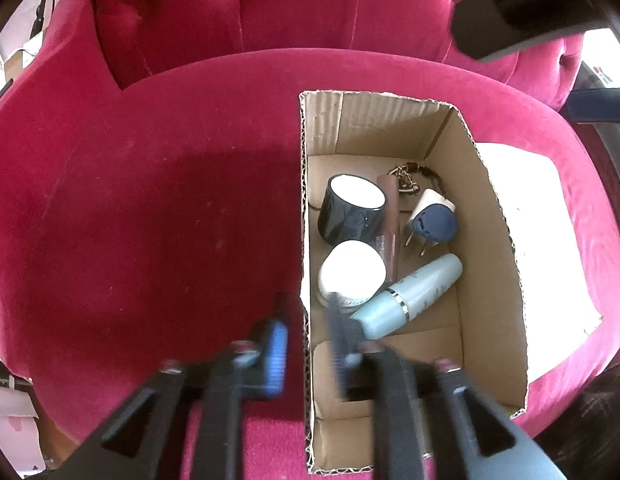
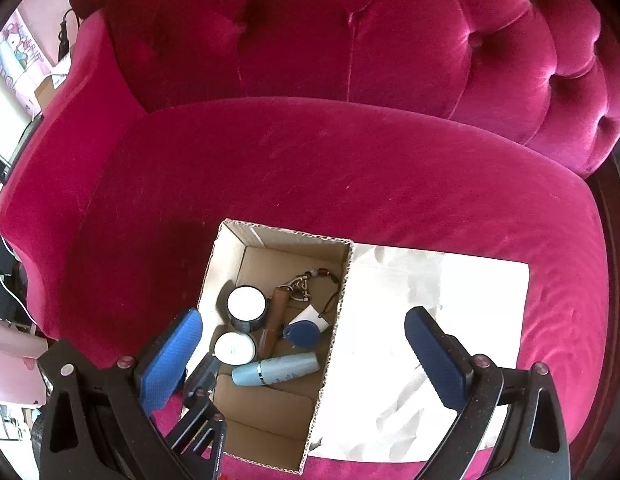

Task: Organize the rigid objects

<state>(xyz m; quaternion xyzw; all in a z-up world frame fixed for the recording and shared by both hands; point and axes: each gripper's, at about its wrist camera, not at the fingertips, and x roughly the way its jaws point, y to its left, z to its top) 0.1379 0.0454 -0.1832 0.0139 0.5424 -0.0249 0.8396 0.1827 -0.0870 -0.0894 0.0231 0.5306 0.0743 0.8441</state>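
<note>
cardboard box (image 1: 493, 240) (open-topped), jars (image 1: 351, 270), bottle (image 1: 413, 292), plug (image 1: 431, 224)

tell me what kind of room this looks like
Probably a living room or bedroom at home: a tufted pink velvet sofa holds a cardboard box of small household items, and a cartoon poster hangs on the wall behind.

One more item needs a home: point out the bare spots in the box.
Free: the cardboard box floor at its near end, below the light blue bottle. Crowded: the middle and far end, with the dark jar, white jar, plug adapter and keychain.
</note>
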